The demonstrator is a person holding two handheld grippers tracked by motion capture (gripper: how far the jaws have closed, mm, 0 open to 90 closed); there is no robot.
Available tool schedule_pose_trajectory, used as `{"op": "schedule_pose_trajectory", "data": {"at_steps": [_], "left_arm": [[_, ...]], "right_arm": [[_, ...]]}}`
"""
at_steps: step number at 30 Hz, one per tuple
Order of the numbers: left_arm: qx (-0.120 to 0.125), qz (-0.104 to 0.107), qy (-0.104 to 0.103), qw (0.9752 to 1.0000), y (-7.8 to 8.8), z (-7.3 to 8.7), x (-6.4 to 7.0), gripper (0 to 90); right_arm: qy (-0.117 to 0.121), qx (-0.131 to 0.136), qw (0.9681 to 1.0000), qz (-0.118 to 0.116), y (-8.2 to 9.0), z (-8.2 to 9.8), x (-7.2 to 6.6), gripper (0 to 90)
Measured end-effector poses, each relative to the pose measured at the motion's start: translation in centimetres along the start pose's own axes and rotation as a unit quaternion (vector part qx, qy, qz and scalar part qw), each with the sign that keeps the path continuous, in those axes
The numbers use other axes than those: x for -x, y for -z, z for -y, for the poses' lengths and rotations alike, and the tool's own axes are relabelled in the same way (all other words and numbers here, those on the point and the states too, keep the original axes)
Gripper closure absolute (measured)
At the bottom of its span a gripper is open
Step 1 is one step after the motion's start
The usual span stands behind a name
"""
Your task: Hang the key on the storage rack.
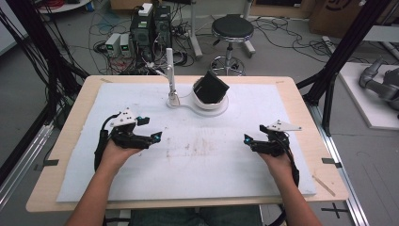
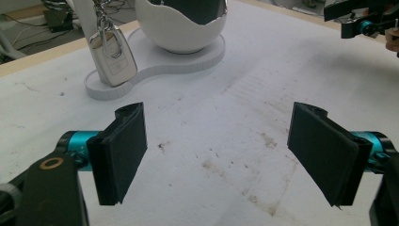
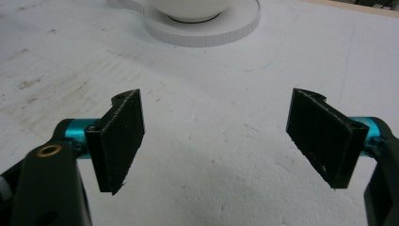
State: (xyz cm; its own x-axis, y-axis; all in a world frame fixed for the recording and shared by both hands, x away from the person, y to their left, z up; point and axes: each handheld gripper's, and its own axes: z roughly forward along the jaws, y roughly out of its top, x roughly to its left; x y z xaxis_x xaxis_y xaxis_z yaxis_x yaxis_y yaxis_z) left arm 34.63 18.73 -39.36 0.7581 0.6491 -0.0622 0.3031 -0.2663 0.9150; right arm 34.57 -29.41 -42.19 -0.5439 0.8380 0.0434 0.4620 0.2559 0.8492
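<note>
Car key fob (image 2: 112, 54) hangs from the upright post (image 1: 170, 63) of a white stand (image 2: 155, 61) at the far middle of the table (image 1: 61, 155), kept off the white mat (image 1: 202, 160) where it is easy to reach. Beside it, an egg-shaped white bowl (image 2: 181, 30) on the same stand holds something dark. The left gripper (image 1: 148, 129) and right gripper (image 1: 254, 141) rest near the person, well apart from the stand, fingers (image 2: 120, 153) spread wide, grasping nothing, likely waiting to start
</note>
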Motion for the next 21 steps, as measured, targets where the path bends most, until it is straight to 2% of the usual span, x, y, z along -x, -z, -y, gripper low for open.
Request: {"op": "schedule_pose_trajectory", "data": {"at_steps": [5,21], "left_arm": [[-0.004,0.004,-0.006,1.0000,-0.01,0.12,0.18,20.3],[0.002,0.003,-0.001,1.0000,0.15,0.14,-0.21,20.3]], "right_arm": [[0.005,0.002,1.0000,0.001,0.10,-0.03,-0.26,20.0],[-0.001,0.001,1.0000,0.003,0.10,-0.03,-0.13,20.0]]}}
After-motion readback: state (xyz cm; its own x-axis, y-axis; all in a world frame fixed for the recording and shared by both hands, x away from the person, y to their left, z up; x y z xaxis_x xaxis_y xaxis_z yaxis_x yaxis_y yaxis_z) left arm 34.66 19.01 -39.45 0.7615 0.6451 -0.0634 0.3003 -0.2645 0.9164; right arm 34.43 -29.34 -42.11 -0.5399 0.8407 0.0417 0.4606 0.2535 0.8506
